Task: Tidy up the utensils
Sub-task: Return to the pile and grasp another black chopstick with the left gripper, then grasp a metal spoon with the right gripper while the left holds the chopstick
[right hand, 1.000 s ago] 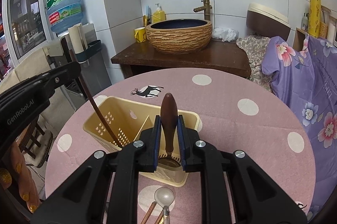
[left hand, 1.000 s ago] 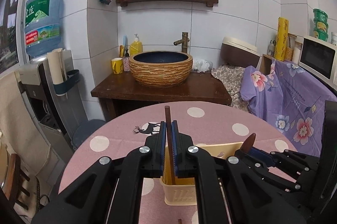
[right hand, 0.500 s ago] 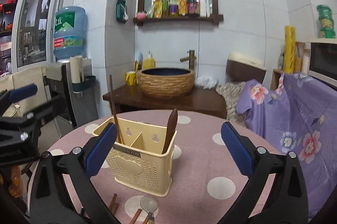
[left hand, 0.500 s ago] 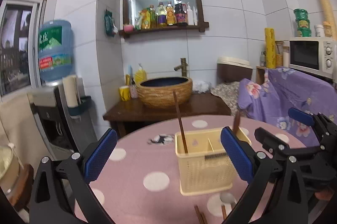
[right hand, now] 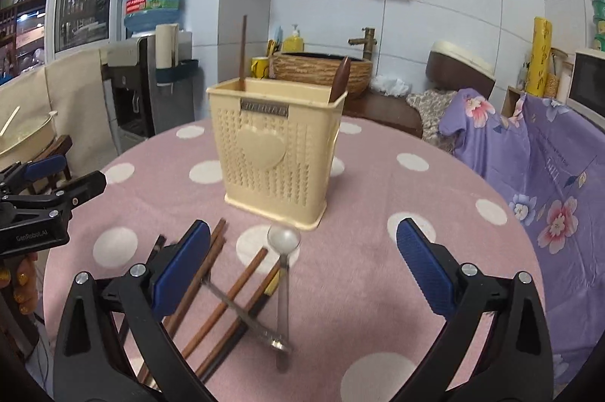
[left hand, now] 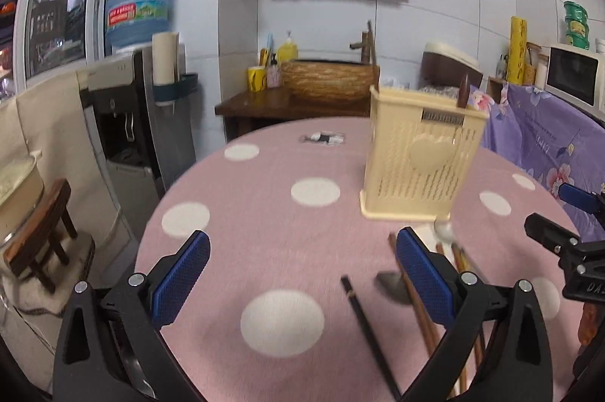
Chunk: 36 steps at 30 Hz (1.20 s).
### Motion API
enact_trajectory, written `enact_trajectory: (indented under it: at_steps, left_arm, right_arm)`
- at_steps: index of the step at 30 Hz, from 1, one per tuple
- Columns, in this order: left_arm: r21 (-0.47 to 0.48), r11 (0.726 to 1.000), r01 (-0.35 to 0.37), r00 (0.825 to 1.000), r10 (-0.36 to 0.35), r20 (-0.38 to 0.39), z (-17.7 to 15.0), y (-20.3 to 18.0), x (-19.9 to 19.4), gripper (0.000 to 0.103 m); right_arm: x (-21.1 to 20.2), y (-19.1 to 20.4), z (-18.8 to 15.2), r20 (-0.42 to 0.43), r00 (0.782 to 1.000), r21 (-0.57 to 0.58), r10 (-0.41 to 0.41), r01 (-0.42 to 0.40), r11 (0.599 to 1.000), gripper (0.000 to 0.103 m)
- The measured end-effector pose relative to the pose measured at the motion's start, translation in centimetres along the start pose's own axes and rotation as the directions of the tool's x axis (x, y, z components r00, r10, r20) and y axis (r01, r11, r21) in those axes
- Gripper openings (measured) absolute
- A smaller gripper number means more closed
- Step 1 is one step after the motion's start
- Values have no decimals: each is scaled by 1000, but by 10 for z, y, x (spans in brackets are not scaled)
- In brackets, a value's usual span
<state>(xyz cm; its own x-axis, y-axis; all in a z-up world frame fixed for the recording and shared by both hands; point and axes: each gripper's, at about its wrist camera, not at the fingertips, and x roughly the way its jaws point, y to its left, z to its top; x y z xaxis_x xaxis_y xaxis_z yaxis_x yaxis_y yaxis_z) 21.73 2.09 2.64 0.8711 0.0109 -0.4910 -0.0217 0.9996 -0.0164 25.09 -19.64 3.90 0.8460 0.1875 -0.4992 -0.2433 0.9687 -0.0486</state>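
On the bench (right hand: 378, 269), both tongs, left (left hand: 298, 273) and right (right hand: 302, 258), gaped empty; crossed chopsticks (right hand: 227, 300) and spoon (right hand: 283, 273) risked snagging together.

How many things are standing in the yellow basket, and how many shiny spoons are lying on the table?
Chopstick in the basket: 1
Brown-handled utensil in the basket: 1
Shiny spoons on the table: 2
Total: 4

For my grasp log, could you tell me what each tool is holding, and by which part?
Nothing: the left tool and the right tool both stand open and empty above the loose chopsticks and spoon.
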Motion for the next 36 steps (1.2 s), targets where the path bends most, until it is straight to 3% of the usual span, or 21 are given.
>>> enact_trajectory:
  at_steps: [3, 11, 17, 22, 31, 36]
  left_arm:
    - [-6, 1000, 16, 998, -16, -57, -16, 3, 3, 97]
    - [-22, 994, 107, 973, -109, -202, -45, -9, 18, 62]
    - [-56, 988, 147, 948, -157, -278, -47, -19, 35, 42]
    - [-57, 989, 139, 934, -150, -324, -46, -27, 52, 30]
    - [17, 997, 72, 923, -60, -379, -34, -41, 70, 16]
    - [-12, 996, 86, 913, -84, -399, -26, -35, 82, 12]
  right_arm:
    - [4, 0, -15, -42, 999, 11, 28, -27, 1000, 93]
    - [23, -6, -39, -159, 984, 61, 84, -75, 995, 69]
    - [23, -7, -38, -169, 981, 79, 97, -85, 993, 68]
    - [20, -6, -39, -173, 979, 74, 104, -92, 993, 68]
    - [27, -7, -35, -198, 975, 75, 101, -88, 993, 68]
    - [49, -3, -23, -247, 961, 60, 125, -114, 992, 67]
